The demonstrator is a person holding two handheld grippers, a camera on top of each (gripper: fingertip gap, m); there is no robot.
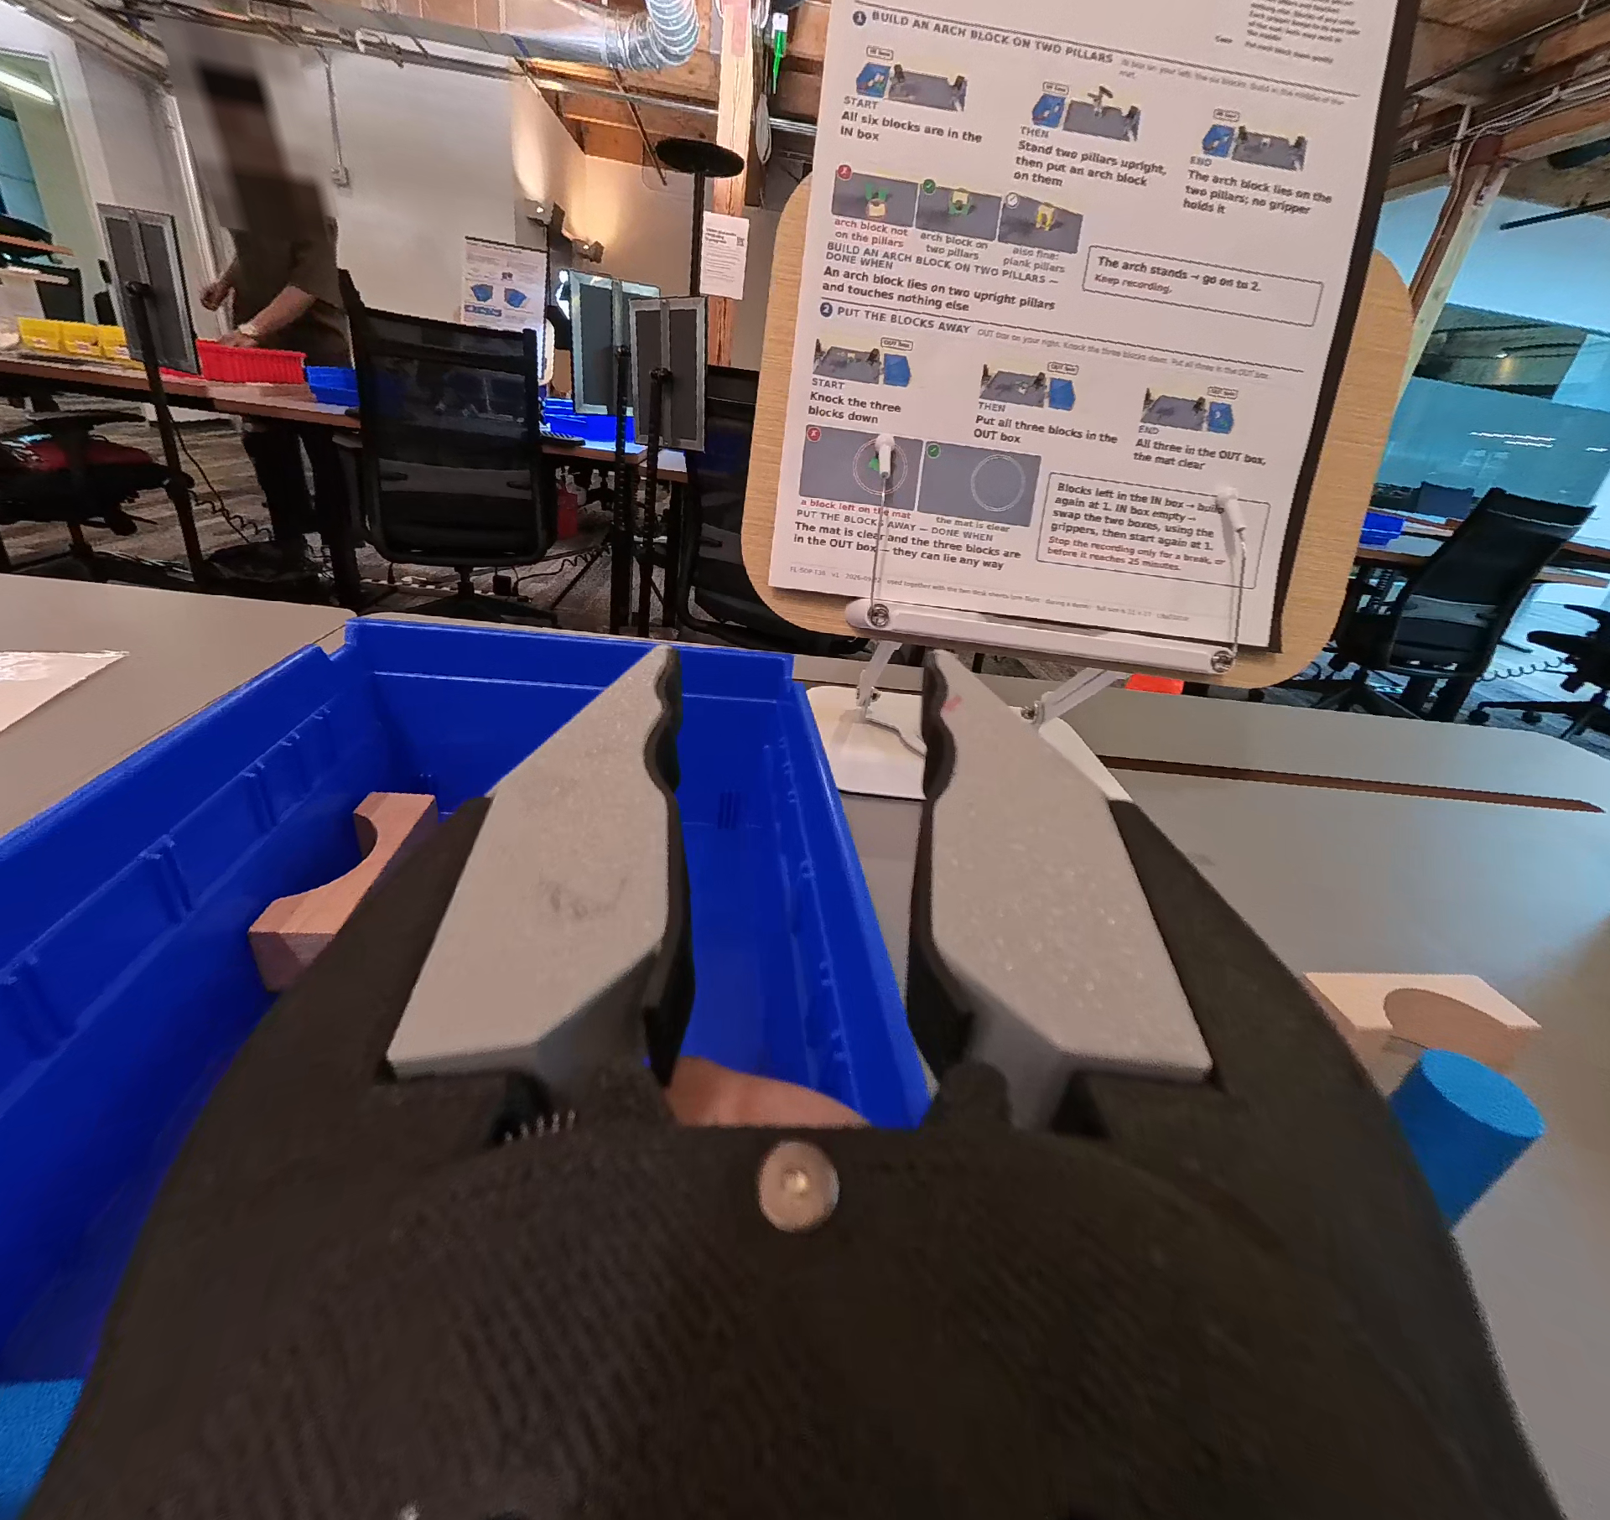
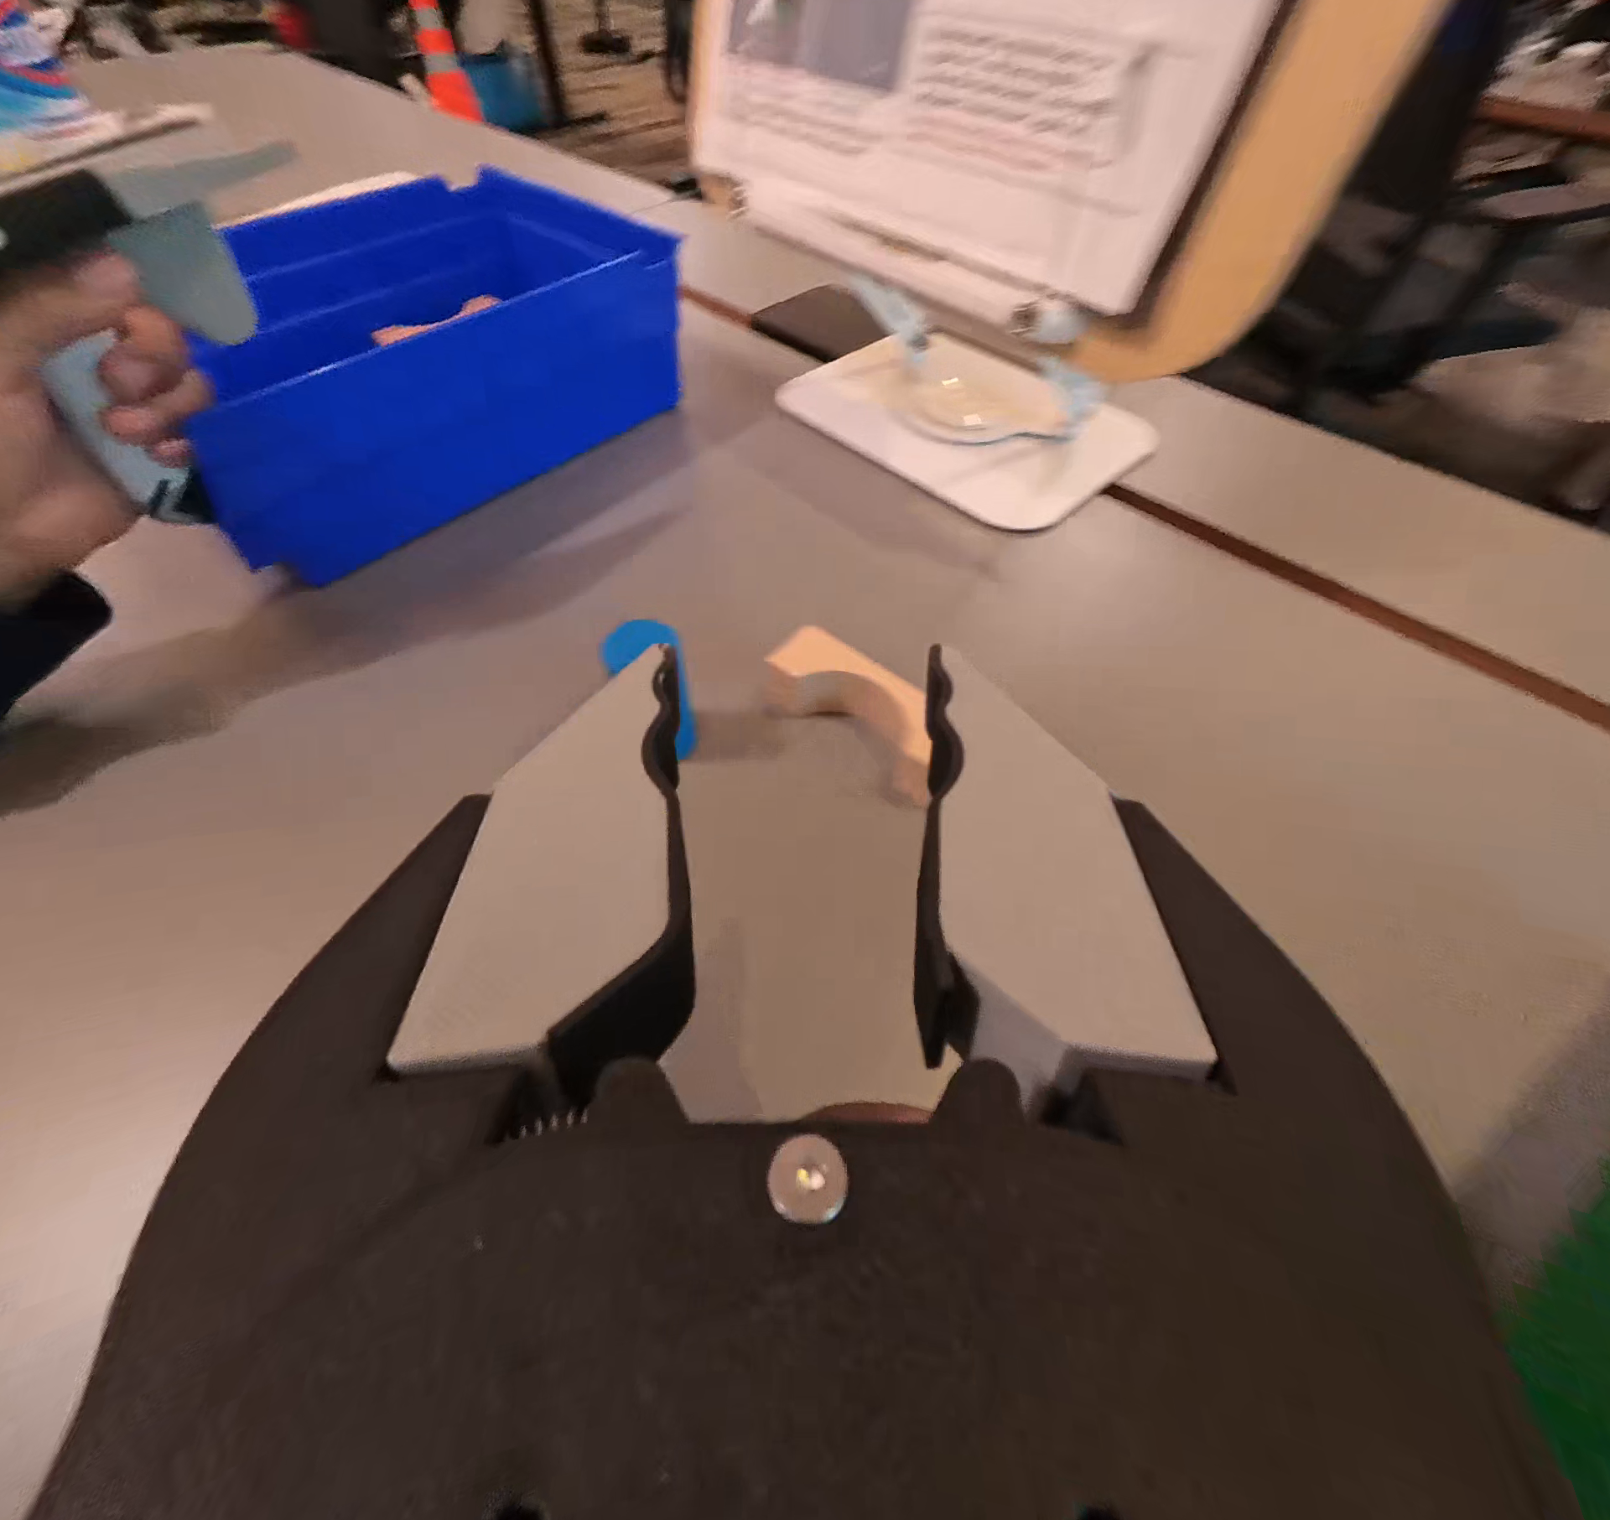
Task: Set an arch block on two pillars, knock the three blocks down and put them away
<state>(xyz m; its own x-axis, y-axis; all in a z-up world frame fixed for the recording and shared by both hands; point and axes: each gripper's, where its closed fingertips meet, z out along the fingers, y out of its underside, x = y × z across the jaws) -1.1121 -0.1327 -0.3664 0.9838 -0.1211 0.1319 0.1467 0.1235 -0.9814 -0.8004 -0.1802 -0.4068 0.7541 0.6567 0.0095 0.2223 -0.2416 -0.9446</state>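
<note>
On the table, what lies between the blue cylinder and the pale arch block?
Nothing: the right wrist view shows only bare grey table and shadow between the blue cylinder and the pale arch block, which stand apart.

Instruction sheet [image 1: 1072, 259] on white stand [image 2: 967, 442]

Grey table [image 2: 1133, 781]: blue bin [image 2: 436, 450] at left; white stand base [image 2: 1002, 468] behind centre; blue cylinder [image 2: 645, 651] upright, pale arch block [image 2: 836, 685] just beside it, apart; dark seam strip [image 2: 1359, 598] at right

instruction sheet [image 1: 1072, 276] | printed text, numbered steps | on wooden stand board [image 1: 1359, 433]
</note>
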